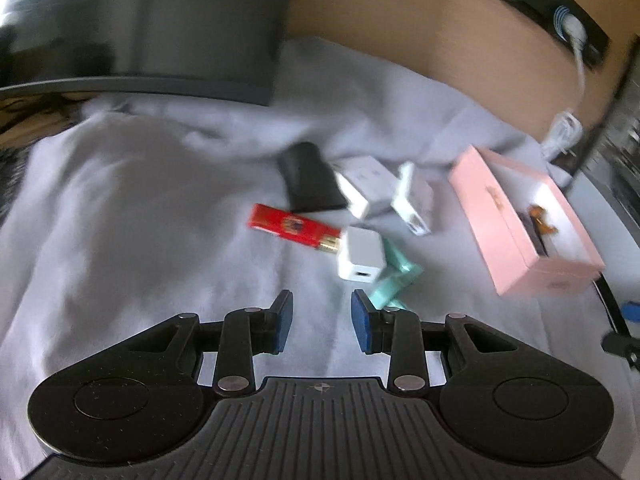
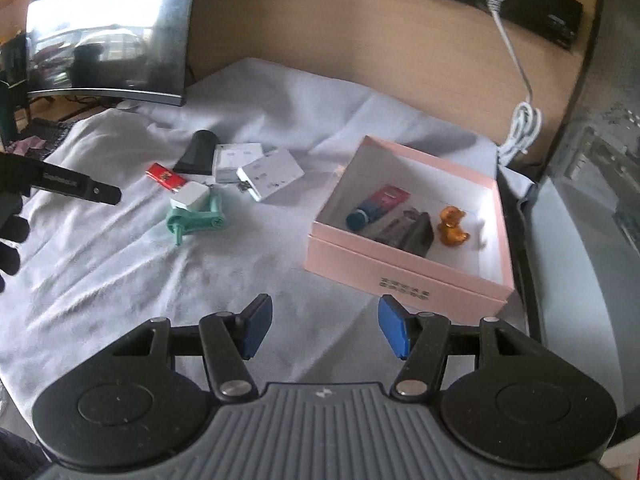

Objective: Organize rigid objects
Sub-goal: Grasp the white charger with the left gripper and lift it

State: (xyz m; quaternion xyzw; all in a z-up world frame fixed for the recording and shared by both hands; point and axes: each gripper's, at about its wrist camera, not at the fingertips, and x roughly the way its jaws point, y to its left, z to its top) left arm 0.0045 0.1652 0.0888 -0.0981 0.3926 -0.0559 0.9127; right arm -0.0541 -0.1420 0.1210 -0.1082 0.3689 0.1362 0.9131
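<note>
left tool (image 1: 322,320): jaws a little apart, holding nothing, hovering near white charger cube (image 1: 361,259) to grab it | right tool (image 2: 323,326): wider, holding nothing, by pink box (image 2: 404,276) | red stick (image 1: 294,229): flat on white cloth (image 1: 120,220), gold end touching the cube

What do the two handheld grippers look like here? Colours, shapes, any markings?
The left gripper and the right gripper look identical: black linkage arms with silver pivot pins, two round black discs beside a ribbed grey body bearing a small central mark, and blue pads on the fingertips. The right wrist view shows white lettering, too blurred to read, on the left gripper's side.
</note>
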